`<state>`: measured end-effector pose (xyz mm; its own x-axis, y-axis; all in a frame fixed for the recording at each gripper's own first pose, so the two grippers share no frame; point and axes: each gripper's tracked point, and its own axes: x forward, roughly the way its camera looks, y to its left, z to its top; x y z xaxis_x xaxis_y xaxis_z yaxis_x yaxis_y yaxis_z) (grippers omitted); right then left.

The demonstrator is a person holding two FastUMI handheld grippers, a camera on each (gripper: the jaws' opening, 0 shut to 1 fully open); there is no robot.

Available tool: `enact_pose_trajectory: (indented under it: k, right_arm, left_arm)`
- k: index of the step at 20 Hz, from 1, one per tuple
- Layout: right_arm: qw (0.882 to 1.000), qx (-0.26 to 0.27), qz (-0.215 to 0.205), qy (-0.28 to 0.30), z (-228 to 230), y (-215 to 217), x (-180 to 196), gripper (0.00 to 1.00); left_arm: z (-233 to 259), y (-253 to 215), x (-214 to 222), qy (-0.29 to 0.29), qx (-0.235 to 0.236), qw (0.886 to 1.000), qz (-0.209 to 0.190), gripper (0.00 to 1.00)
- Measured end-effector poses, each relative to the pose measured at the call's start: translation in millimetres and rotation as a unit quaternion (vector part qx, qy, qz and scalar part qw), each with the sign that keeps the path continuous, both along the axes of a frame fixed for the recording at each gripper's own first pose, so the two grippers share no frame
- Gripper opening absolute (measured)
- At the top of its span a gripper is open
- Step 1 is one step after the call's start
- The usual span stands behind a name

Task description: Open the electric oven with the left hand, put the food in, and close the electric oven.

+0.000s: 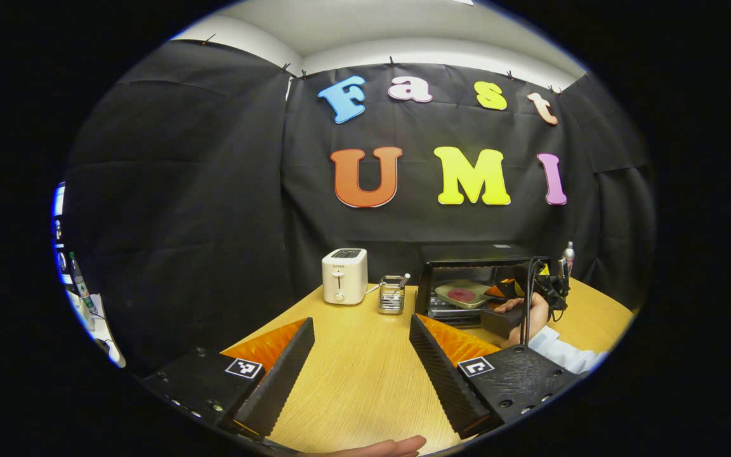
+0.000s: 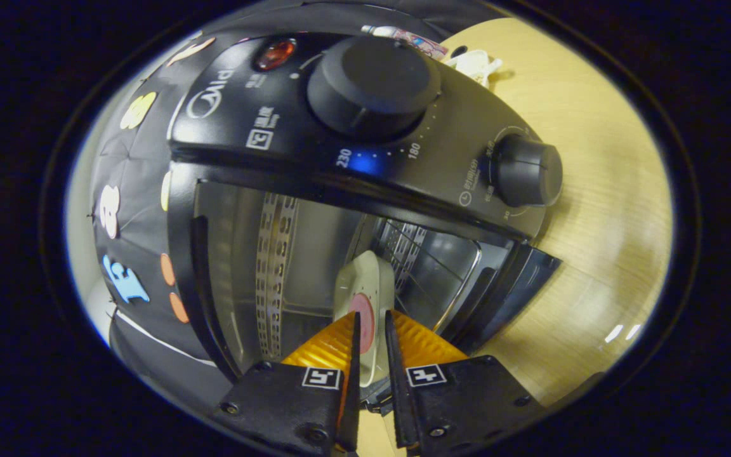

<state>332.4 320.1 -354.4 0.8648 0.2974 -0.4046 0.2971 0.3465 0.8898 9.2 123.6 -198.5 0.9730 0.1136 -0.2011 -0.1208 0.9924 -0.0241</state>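
Booth wall of black cloth (image 1: 213, 209) spans the upper left gripper view; white ceiling (image 1: 365, 32) at top. Wooden table (image 1: 353, 368) fills lower centre. Electric oven (image 1: 473, 279), door open, sits right of centre, tray with food (image 1: 460, 294) inside. White toaster (image 1: 344, 275) mid-frame, small wire rack (image 1: 391, 294) beside it. Left gripper (image 1: 362, 355) spread, empty. Right gripper (image 2: 369, 355) pinches tray's edge at the oven mouth.
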Motion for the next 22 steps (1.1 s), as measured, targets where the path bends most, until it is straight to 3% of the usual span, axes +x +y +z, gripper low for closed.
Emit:
enact_pose_trajectory:
  k: [8, 9, 12, 13, 15, 16, 17, 20, 21, 22]
  right_arm:
    - [0.999, -0.029, 0.013, -0.027, 11, -10, -41, 0.76]
    - [0.999, -0.03, 0.022, -0.033, 13, -10, -47, 0.71]
    - [0.996, -0.048, 0.056, -0.05, 21, -6, -67, 0.83]
    - [0.994, -0.062, 0.065, -0.057, 24, -7, -73, 0.99]
    - [0.99, -0.091, 0.081, -0.077, 31, -7, -86, 0.98]
    - [0.986, -0.11, 0.091, -0.086, 35, -8, -93, 0.92]
    - [0.982, -0.133, 0.1, -0.093, 39, -9, -99, 0.98]
    - [0.96, -0.21, 0.127, -0.132, 56, -18, -116, 0.99]
    - [0.952, -0.232, 0.132, -0.15, 66, -22, -122, 0.92]
    - [0.944, -0.251, 0.136, -0.167, 74, -27, -128, 0.99]
  left_arm:
    - [5, -25, -13, 0.006, 0.003, 1.0, -0.008, 0.96]
    - [4, -29, -15, 0.009, 0.002, 1.0, -0.011, 0.96]
    - [-1, -38, -20, 0.018, 0.004, 1.0, -0.013, 0.96]
    - [-1, -41, -21, 0.021, 0.002, 1.0, -0.014, 0.96]
    - [-2, -45, -23, 0.023, -0.001, 1.0, -0.015, 0.96]
    - [-3, -45, -23, 0.024, 0.001, 1.0, -0.013, 0.96]
    - [-4, -45, -23, 0.027, 0.004, 1.0, -0.012, 0.96]
    - [-9, -46, -20, 0.036, 0.01, 0.999, -0.007, 0.96]
    - [-12, -46, -18, 0.04, 0.009, 0.999, -0.002, 0.96]
    - [-15, -48, -15, 0.043, 0.006, 0.999, 0.0, 0.96]
